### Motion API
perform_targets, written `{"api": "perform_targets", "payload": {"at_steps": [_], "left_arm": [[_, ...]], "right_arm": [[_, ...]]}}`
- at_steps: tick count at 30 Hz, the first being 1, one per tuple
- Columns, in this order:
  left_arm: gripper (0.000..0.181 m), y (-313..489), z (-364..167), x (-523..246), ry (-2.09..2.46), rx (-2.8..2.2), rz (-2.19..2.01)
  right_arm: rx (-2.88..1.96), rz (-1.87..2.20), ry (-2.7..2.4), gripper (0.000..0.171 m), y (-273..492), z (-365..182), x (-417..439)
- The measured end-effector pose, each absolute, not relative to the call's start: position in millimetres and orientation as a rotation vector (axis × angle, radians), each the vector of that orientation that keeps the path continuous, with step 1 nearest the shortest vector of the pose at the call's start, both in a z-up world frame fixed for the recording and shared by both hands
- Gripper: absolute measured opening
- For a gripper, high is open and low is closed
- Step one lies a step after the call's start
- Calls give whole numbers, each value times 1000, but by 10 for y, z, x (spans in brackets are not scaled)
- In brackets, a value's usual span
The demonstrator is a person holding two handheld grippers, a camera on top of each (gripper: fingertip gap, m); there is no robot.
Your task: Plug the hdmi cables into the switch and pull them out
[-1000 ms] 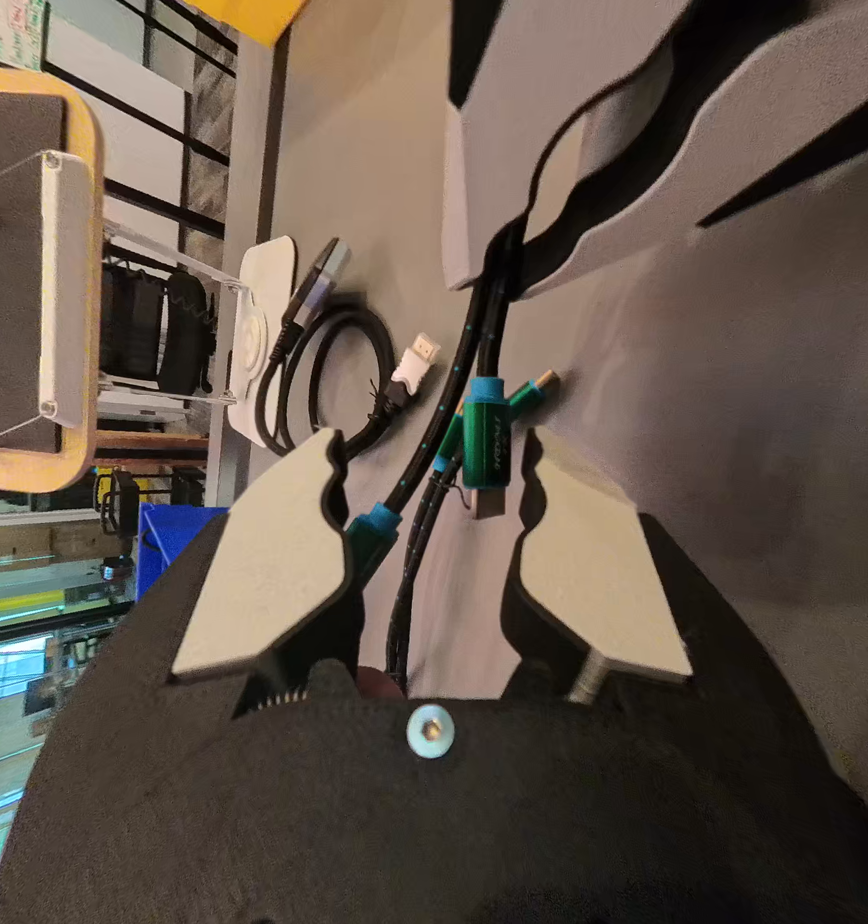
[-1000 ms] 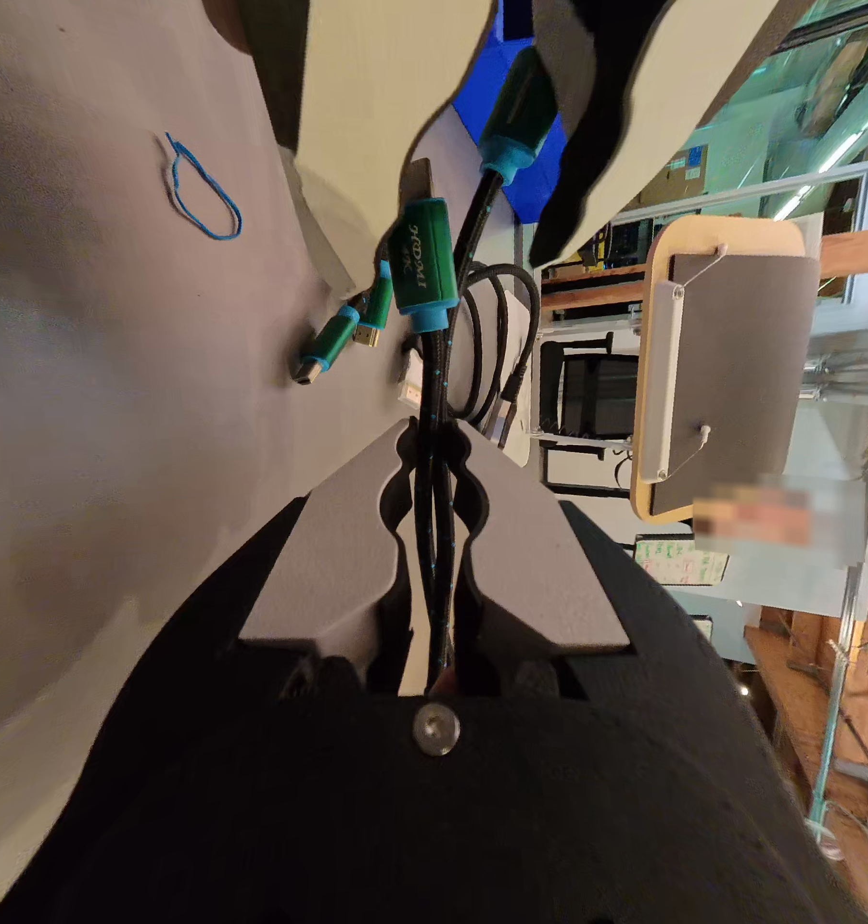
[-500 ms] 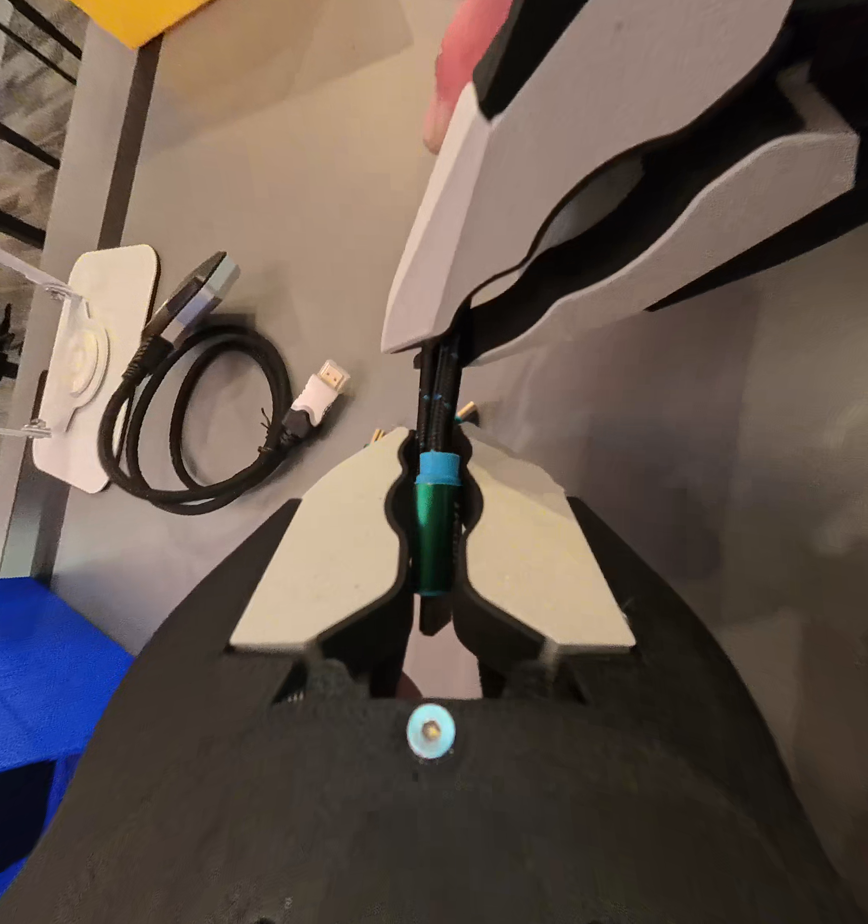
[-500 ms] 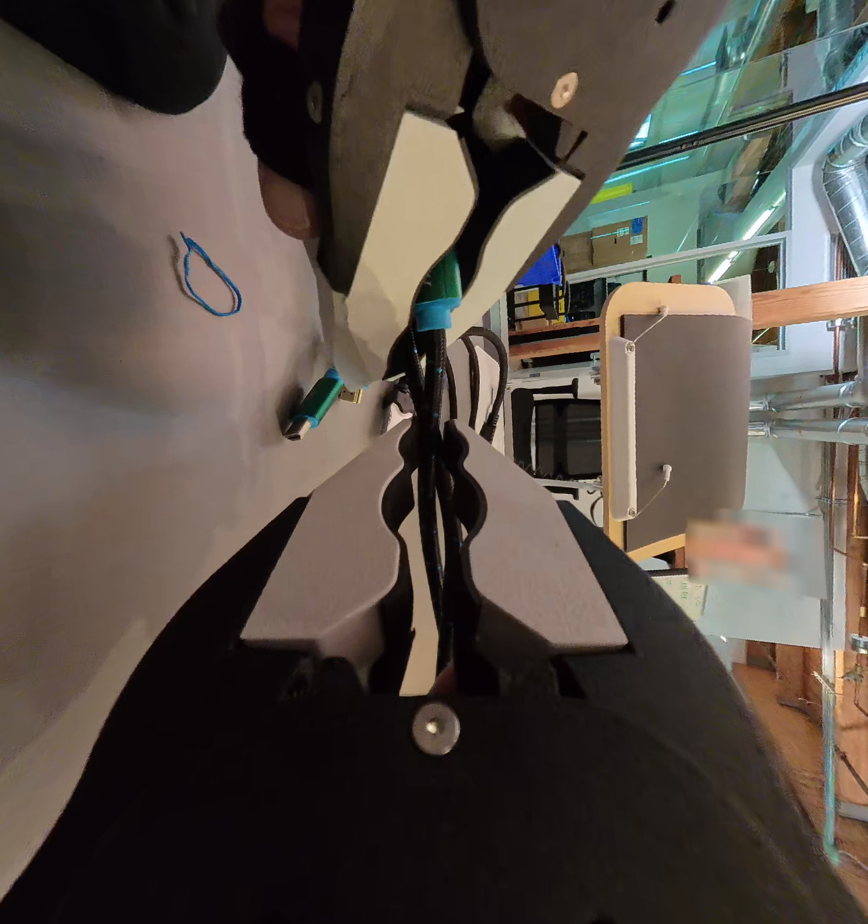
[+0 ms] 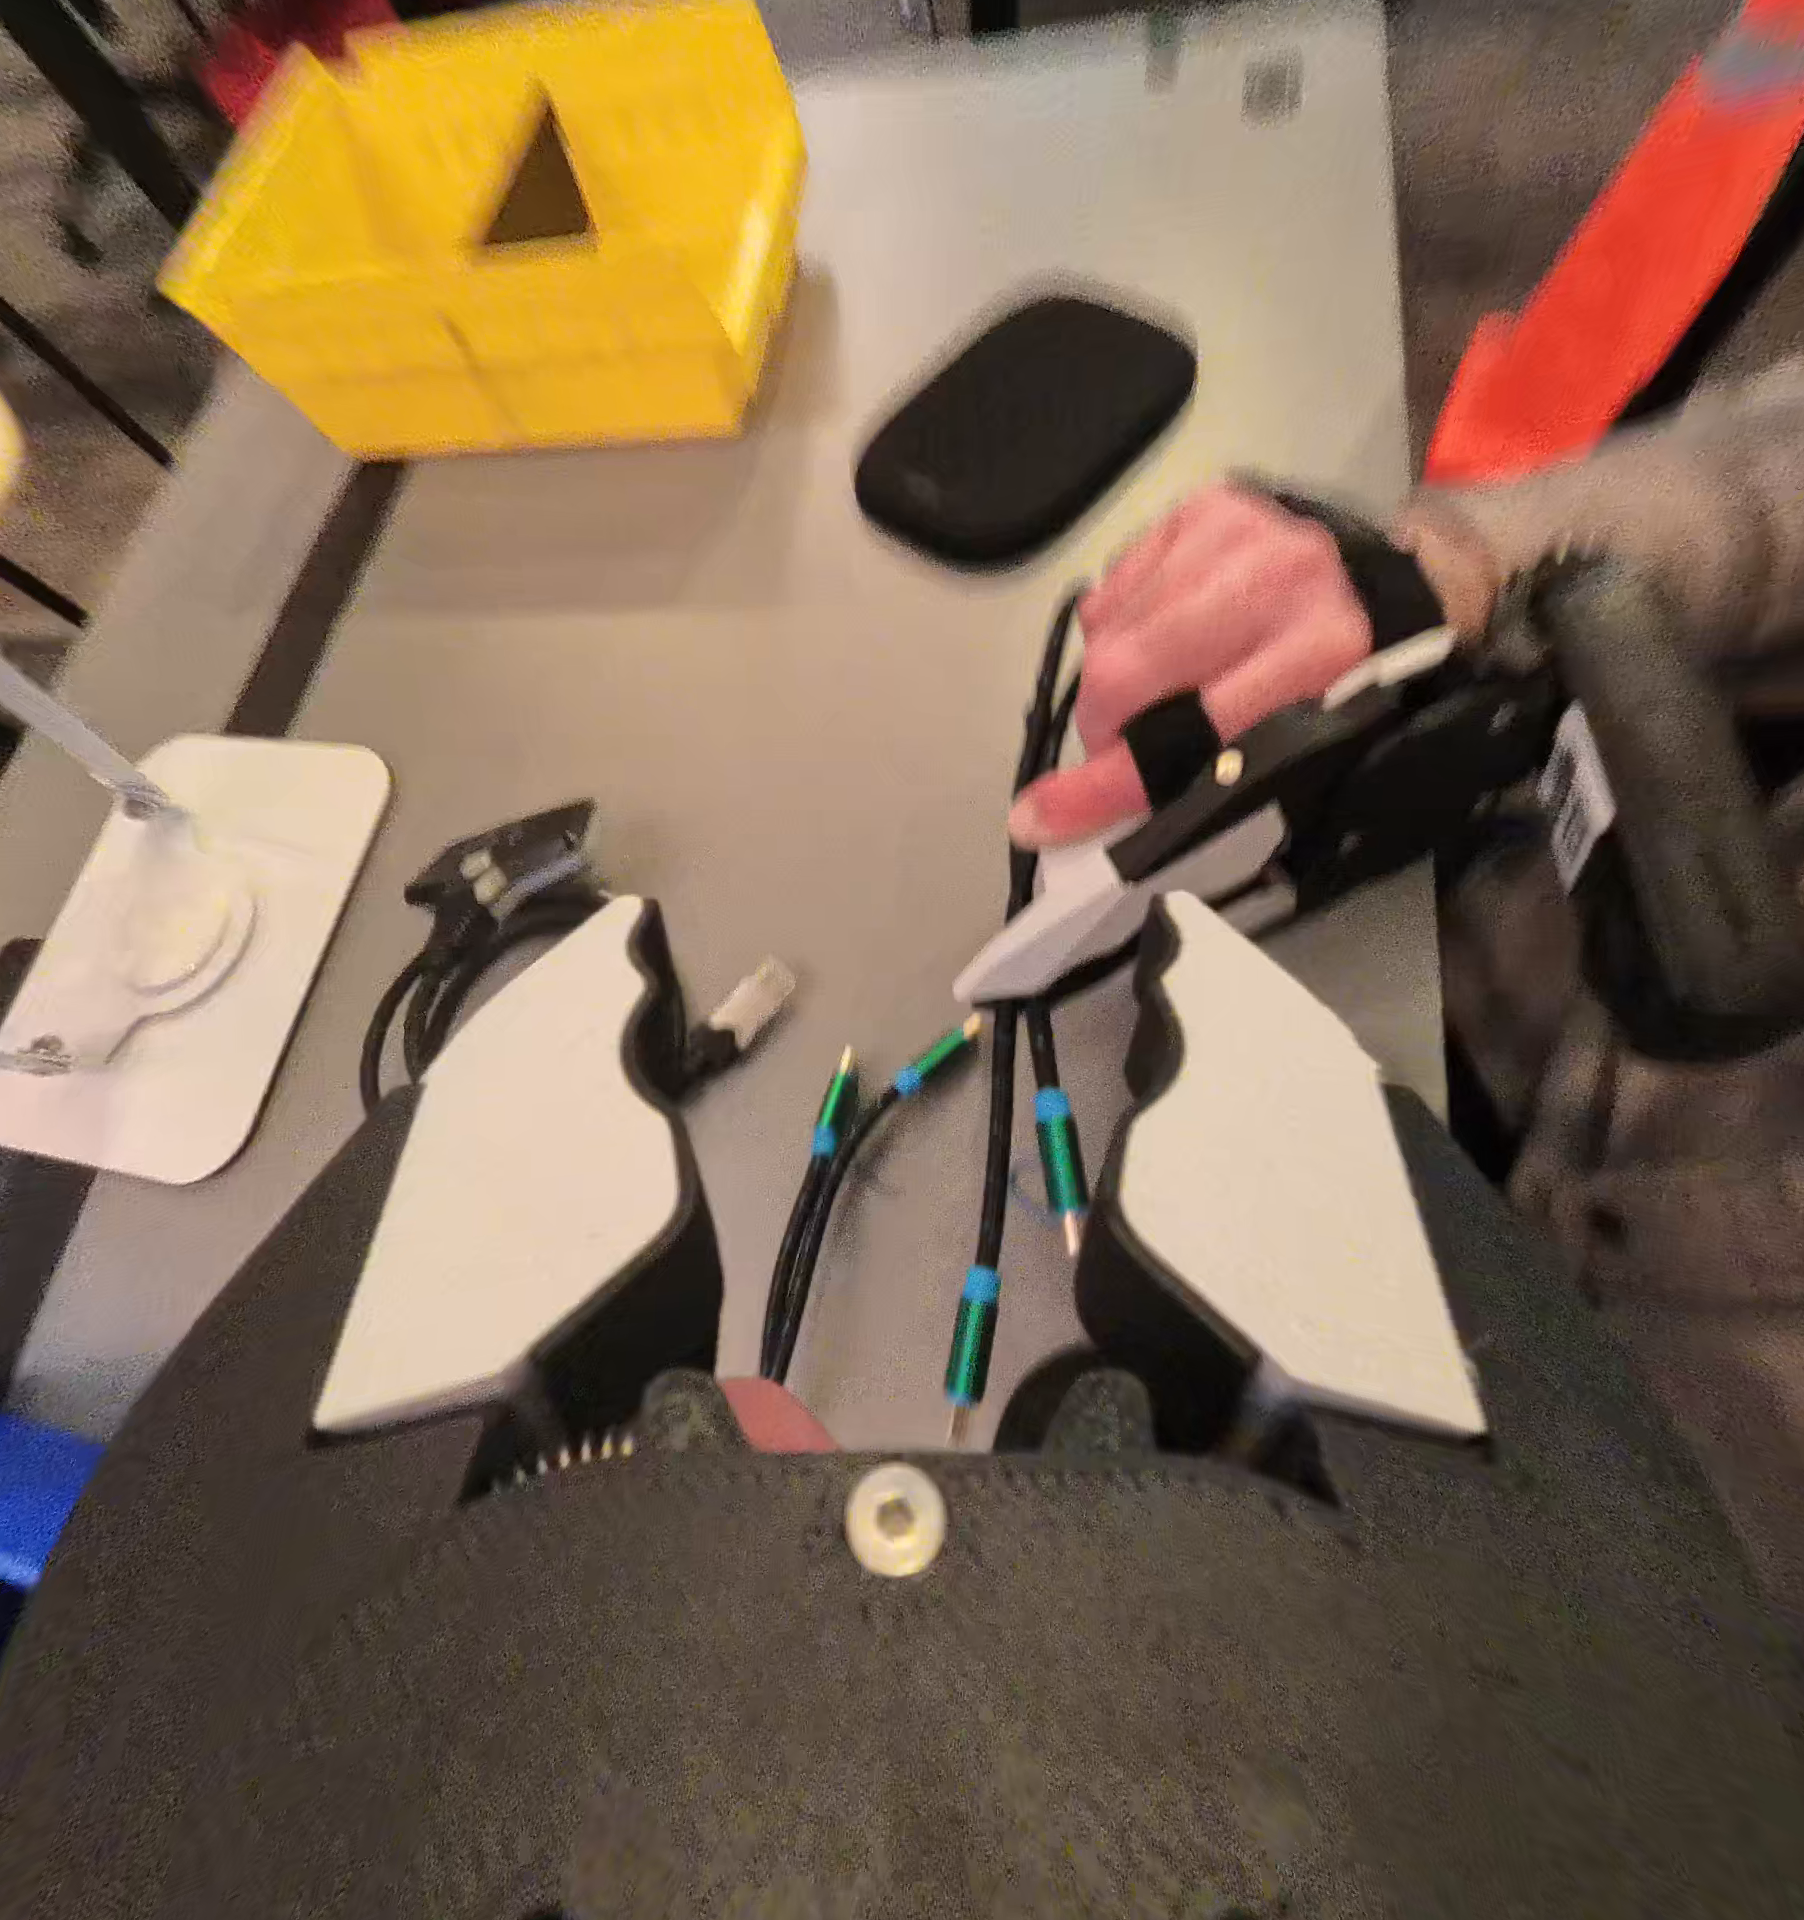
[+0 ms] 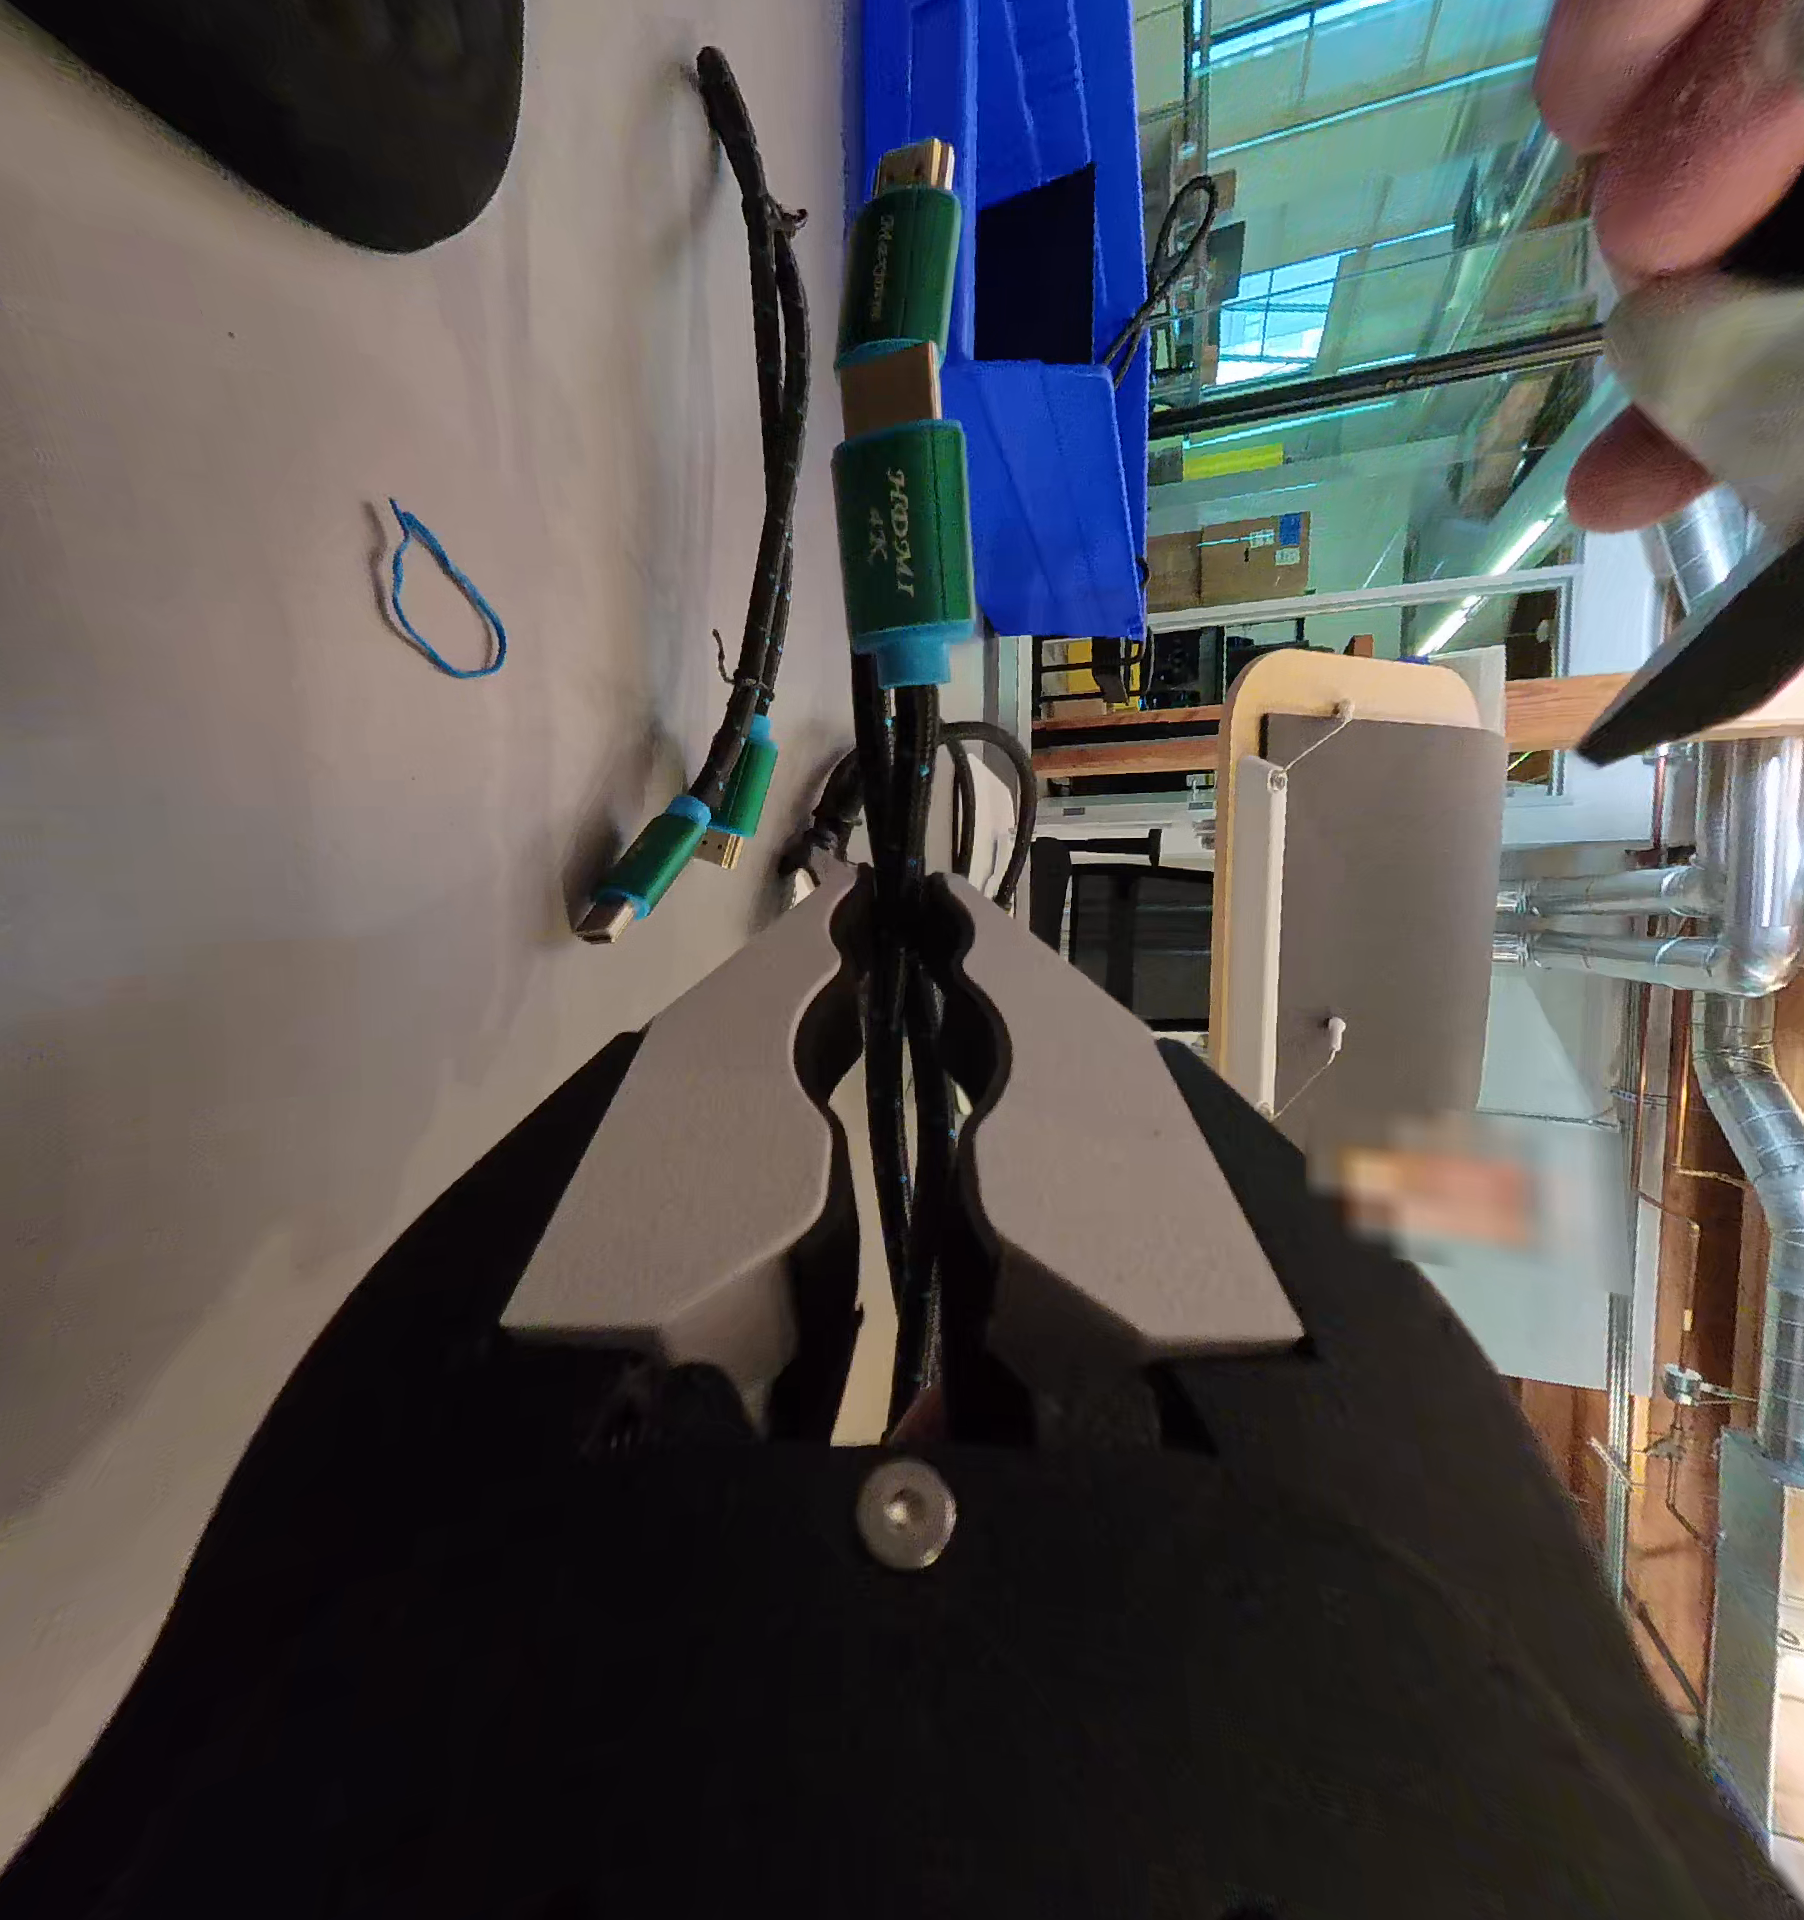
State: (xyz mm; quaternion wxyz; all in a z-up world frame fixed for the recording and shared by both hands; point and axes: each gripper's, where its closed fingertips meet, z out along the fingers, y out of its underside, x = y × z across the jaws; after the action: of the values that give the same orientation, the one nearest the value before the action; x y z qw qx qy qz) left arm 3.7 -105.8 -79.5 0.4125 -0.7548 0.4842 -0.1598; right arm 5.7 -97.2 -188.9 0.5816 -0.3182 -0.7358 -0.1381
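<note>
Your right gripper [image 6: 903,914] is clamped on two braided HDMI cables [image 6: 903,1091] at once, pinching the cords, not a plug, while your left gripper [image 5: 898,1122] hangs wide apart and holds nothing. In the right wrist view the two green plugs [image 6: 903,540] stick out toward twelve o'clock beyond your fingertips, one overlapping the other. That is where trouble starts: gripped by the cord, those plugs can swing and twist freely, so lining one up with a port will likely be sloppy, and the second plug may knock against the switch or get in the way. A second pair of green plugs [image 6: 685,842] lies on the grey table [image 6: 202,831] at about ten o'clock from your right fingertips, close enough to snag if you drag the bundle. The dark oval object [image 5: 1023,431], at twelve o'clock in the left wrist view, may be the switch, though no ports show, so I cannot tell. If you close the left gripper now, it could catch the wrong cable, since several strands run between its fingers.
</note>
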Motion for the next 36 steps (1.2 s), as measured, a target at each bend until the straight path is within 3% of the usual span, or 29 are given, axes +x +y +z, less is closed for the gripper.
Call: {"api": "perform_targets", "payload": {"at_steps": [6, 13, 19, 25, 31, 36], "left_arm": [[80, -1263, -1692, -59, 1675, -2250, -526], [23, -1335, -1974, 83, 1667, -2274, -707], [17, -1202, -2055, 61, 1538, -2294, -553], [15, -1102, -2104, -56, 1364, -2330, -574], [15, -933, -2048, -369, 1170, -2331, -453], [15, -891, -2019, -606, 1006, -2294, -401]], "right_arm": [[-711, -329, -1672, 6, -996, -1776, 45], [-720, -354, -1617, 5, -899, -1701, 116], [-758, -363, -1610, 9, -797, -1748, 119], [-784, -343, -1596, 34, -826, -1698, 104], [-803, 63, -1672, 12, -1331, -1640, 68], [-1166, 494, -1825, 17, -1531, -2116, 116]]}}
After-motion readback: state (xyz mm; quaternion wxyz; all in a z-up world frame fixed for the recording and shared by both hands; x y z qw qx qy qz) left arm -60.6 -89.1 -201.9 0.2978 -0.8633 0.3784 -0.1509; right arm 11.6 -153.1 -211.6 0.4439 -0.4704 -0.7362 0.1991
